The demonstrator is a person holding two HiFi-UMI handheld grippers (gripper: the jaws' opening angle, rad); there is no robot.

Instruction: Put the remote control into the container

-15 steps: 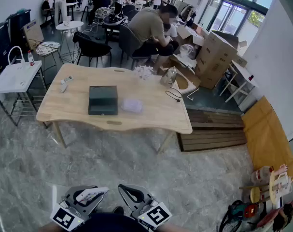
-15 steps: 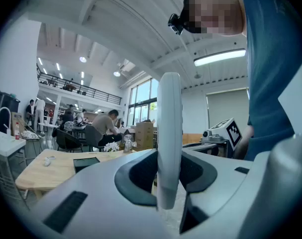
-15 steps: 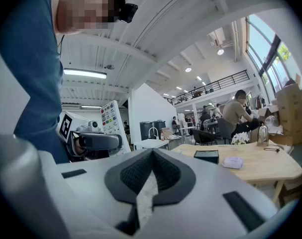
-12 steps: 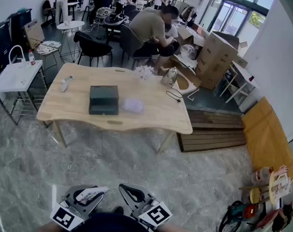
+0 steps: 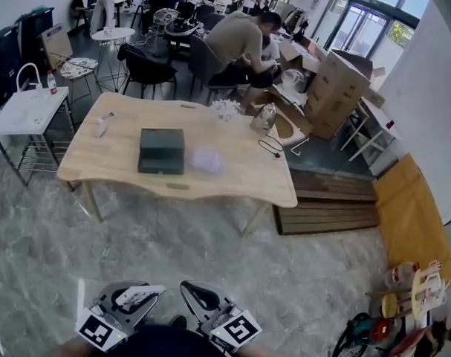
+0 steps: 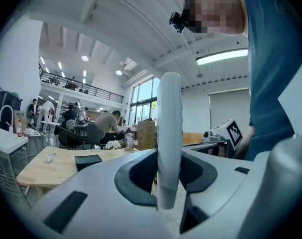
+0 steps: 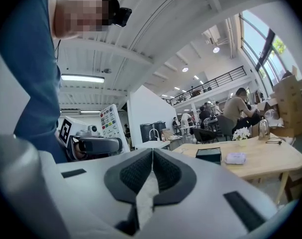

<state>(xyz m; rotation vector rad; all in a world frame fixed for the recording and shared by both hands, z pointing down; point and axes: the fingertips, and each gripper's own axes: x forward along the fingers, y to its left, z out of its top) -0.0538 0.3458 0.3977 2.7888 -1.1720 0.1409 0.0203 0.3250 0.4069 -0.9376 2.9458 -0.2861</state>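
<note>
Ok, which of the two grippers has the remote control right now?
The left gripper: its jaws are clamped on a white remote control. The right gripper has its jaws shut together with nothing between them.

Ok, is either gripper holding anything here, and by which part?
The left gripper clamps the white remote control near its lower end, the rest standing up above the jaws. The right gripper is shut on nothing.

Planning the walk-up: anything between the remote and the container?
Nothing visible. The remote is clamped in the left gripper; only bare floor lies before the table, where the container sits.
</note>
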